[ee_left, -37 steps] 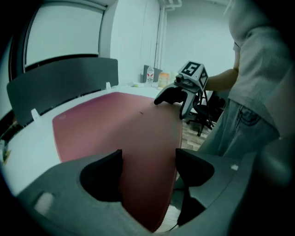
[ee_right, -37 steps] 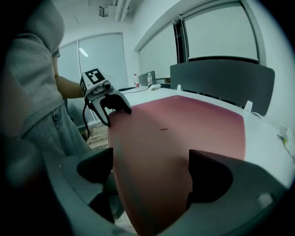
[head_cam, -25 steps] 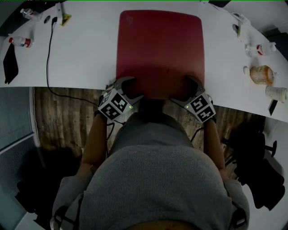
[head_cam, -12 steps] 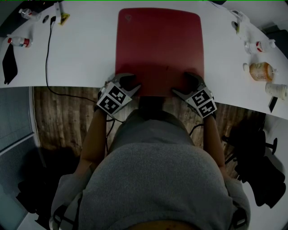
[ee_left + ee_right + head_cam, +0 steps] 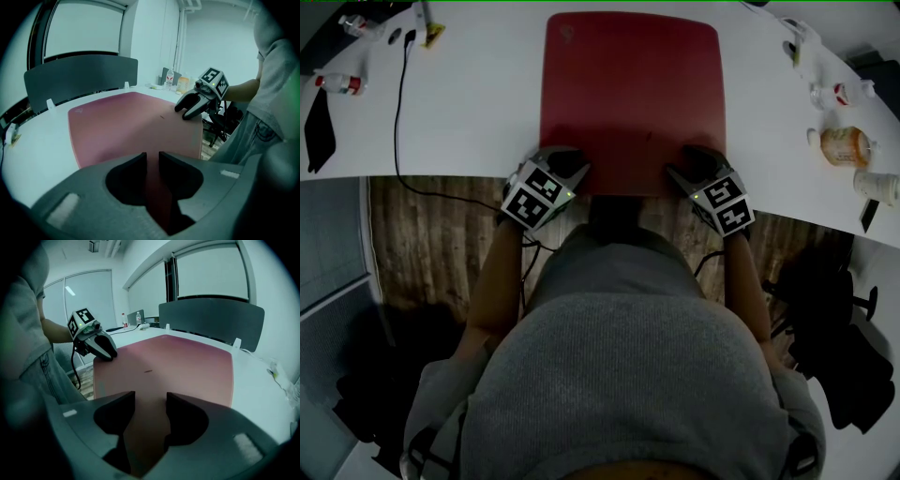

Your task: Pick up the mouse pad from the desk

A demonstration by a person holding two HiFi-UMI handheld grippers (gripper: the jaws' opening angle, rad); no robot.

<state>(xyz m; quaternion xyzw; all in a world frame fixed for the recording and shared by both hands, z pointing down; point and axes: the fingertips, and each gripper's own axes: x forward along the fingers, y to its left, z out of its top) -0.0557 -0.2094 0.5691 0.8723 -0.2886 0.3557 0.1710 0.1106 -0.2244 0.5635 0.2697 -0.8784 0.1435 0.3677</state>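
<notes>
Left gripper (image 5: 151, 161): jaws have just been closing and now stand narrowly apart, with the near edge of the mouse pad (image 5: 633, 94) between them. Right gripper (image 5: 151, 401): likewise closing, gap wider, same edge. The pad lies flat on the desk (image 5: 478, 112).

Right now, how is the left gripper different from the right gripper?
The left gripper is at the pad's near left corner. The right gripper is at its near right corner. The left gripper's fingers stand closer together than the right gripper's fingers. Both grippers have just been closing, and each has the pad between its fingers.
</notes>
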